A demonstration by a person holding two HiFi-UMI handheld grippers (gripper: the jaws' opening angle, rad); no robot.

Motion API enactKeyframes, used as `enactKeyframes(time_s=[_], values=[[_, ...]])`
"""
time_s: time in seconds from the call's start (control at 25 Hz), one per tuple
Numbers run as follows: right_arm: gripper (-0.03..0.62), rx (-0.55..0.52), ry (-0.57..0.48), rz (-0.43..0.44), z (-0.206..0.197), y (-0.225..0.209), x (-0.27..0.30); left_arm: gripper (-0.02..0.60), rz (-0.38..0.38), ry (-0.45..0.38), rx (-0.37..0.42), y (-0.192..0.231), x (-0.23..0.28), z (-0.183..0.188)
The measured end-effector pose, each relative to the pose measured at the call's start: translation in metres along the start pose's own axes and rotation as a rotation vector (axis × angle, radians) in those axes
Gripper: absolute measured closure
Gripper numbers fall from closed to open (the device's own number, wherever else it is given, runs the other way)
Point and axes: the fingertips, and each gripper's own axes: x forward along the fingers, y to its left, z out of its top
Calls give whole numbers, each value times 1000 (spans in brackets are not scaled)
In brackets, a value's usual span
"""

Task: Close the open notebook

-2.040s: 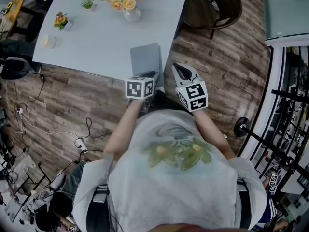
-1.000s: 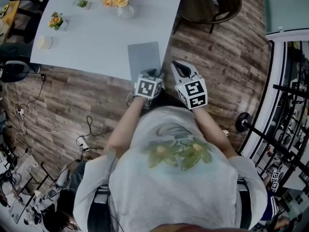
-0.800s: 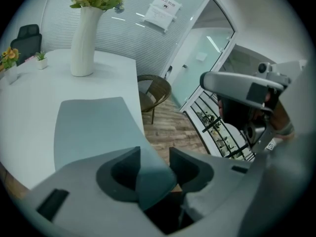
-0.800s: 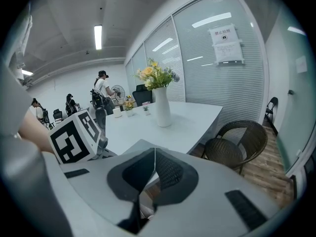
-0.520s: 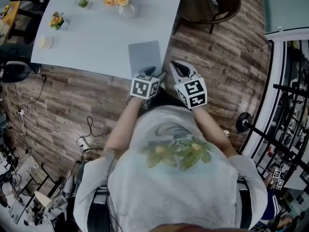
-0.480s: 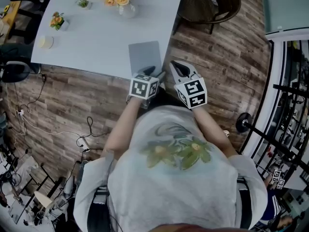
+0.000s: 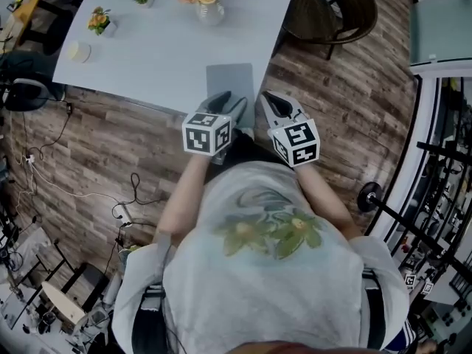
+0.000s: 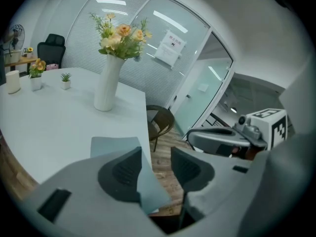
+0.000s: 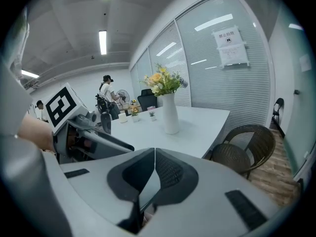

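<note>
The grey notebook [image 7: 230, 80] lies shut and flat at the near edge of the pale table [image 7: 147, 43]; in the left gripper view the notebook [image 8: 116, 147] shows past the fingers. My left gripper [image 7: 230, 103] hovers over its near end, jaws apart and closing a little, with nothing between them [image 8: 157, 154]. My right gripper [image 7: 267, 100] is just right of the notebook, off the table's corner, its pads pressed together on nothing [image 9: 154, 154].
A white vase of flowers [image 7: 208, 9] stands farther back on the table, with small plant pots [image 7: 99, 21] and a cup [image 7: 77, 50] at the far left. A wicker chair [image 7: 332, 9] stands right of the table. People stand at the room's back [image 9: 106, 100].
The left gripper has lifted off the notebook's near end and drawn left, its jaws wider than a second ago. The notebook stays shut. The right gripper barely moved.
</note>
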Motion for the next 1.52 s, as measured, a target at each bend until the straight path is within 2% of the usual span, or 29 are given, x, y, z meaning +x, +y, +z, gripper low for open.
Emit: enactKeyframes(time_s=[0.12,0.28,0.44,0.6,0.8,1.52], values=[[574,-7,-9,21,6,6,3,414,10,-37,-3,0,-10,9],[574,-19,-16,47,11,14,5,434,37,-60,49,-1,-18,13],[574,-35,-21,60,16,19,9,526,84,-88,102,2,-24,16],[574,-47,-21,76,21,26,12,572,108,-112,111,5,-30,20],[574,-59,-24,87,23,30,12,577,105,-140,101,4,-39,26],[574,-63,-61,98,46,33,5,578,110,-174,172,-1,-56,59]])
